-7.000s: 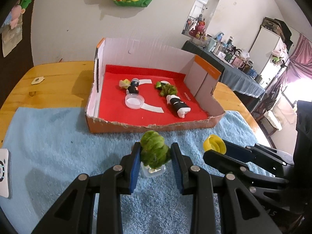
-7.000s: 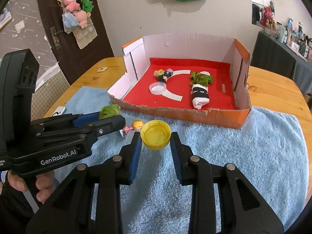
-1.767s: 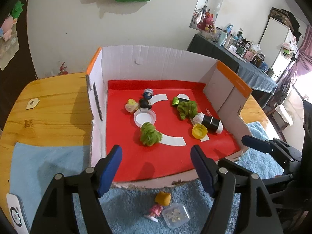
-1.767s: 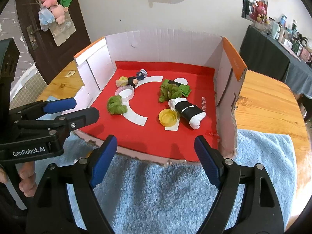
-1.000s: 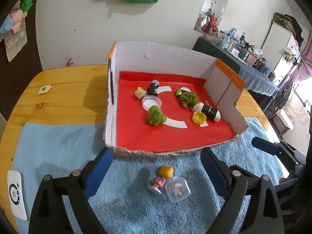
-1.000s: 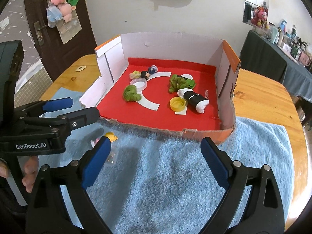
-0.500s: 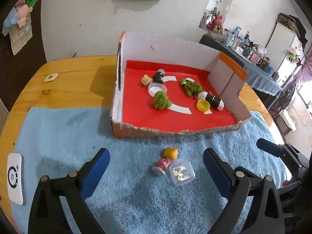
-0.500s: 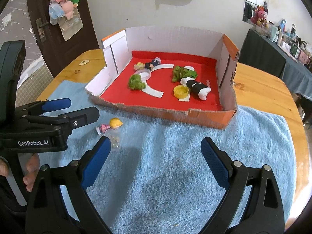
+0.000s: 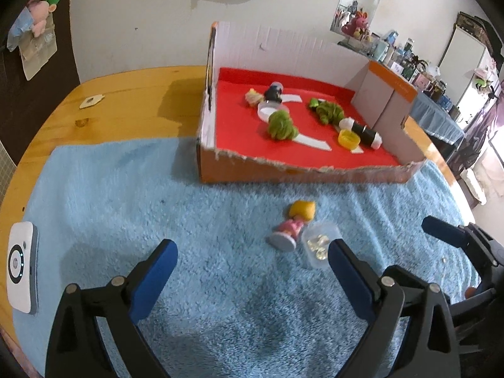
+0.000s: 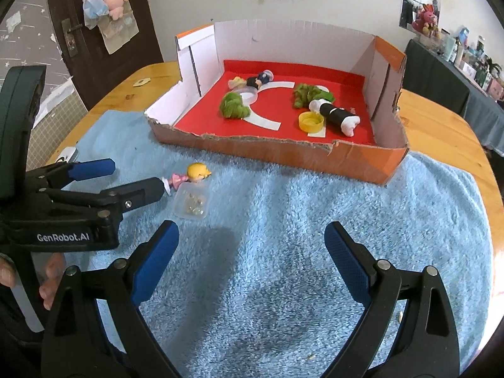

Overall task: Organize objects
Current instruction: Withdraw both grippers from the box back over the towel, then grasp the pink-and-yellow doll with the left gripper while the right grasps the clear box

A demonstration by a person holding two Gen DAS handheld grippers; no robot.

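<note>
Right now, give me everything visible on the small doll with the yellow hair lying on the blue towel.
The small doll is a glossy, plastic-looking figurine: big yellow hair, pink dress, round pale base. It lies on its side on the blue towel, outside and in front of the cardboard box, head toward the box. Its base end lies right beside a small clear container holding pale bits; contact looks likely but is not certain. No claw grips it: the left claw stands open just short of it.
</note>
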